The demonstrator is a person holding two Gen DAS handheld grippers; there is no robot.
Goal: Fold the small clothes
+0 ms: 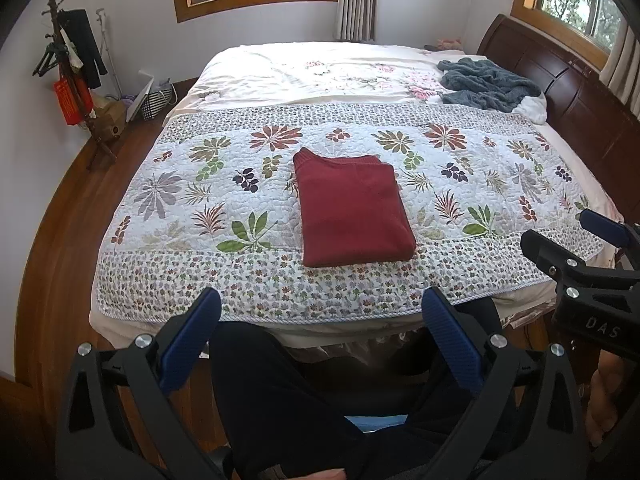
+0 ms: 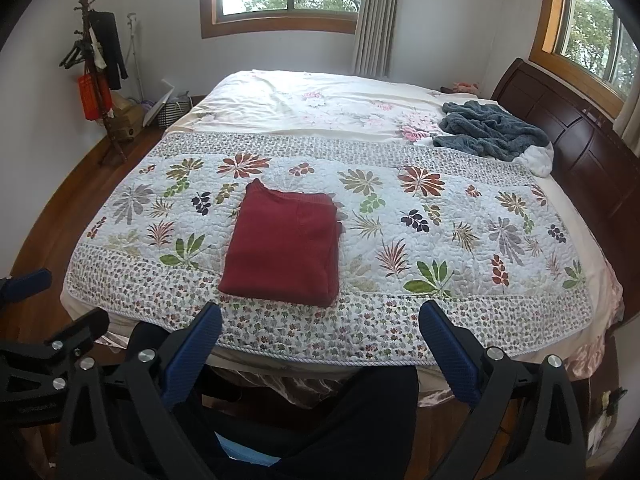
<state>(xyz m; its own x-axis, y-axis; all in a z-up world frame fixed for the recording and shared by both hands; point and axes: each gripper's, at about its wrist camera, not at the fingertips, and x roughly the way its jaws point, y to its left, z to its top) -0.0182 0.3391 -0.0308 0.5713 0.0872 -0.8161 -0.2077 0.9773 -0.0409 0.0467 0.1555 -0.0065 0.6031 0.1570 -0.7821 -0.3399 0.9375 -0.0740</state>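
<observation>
Left wrist view shows the left gripper (image 1: 320, 312) held low in front of the bed, with its two blue-padded fingers (image 1: 188, 344) spread wide apart and nothing between them. Ahead of this gripper, a little beyond the fingertips and almost centered between them, the red garment (image 1: 352, 208) lies folded into a neat rectangle on the floral quilt (image 1: 460, 184), flat and apart from both grippers. To the right of the left gripper, the right gripper (image 1: 560, 228) comes into the picture from the edge, also above the near side of the bed; its fingers stand apart and hold nothing. Right wrist view shows the right gripper (image 2: 320, 326) with its blue pads (image 2: 448, 352) wide open as well, and the red garment (image 2: 284, 248) is ahead and slightly to the left of its center, close beyond the left fingertip. Part of the left gripper (image 2: 52, 304) is visible at the left edge of this view. Below both grippers, dark trousers (image 1: 280, 392) of the person are seen, near the bed edge. Far ahead and to the right, a crumpled grey-blue blanket (image 2: 488, 130) rests near the dark wooden headboard (image 2: 580, 148). Far ahead on the left a coat stand (image 1: 76, 72) stands on the wooden floor (image 1: 60, 240).
</observation>
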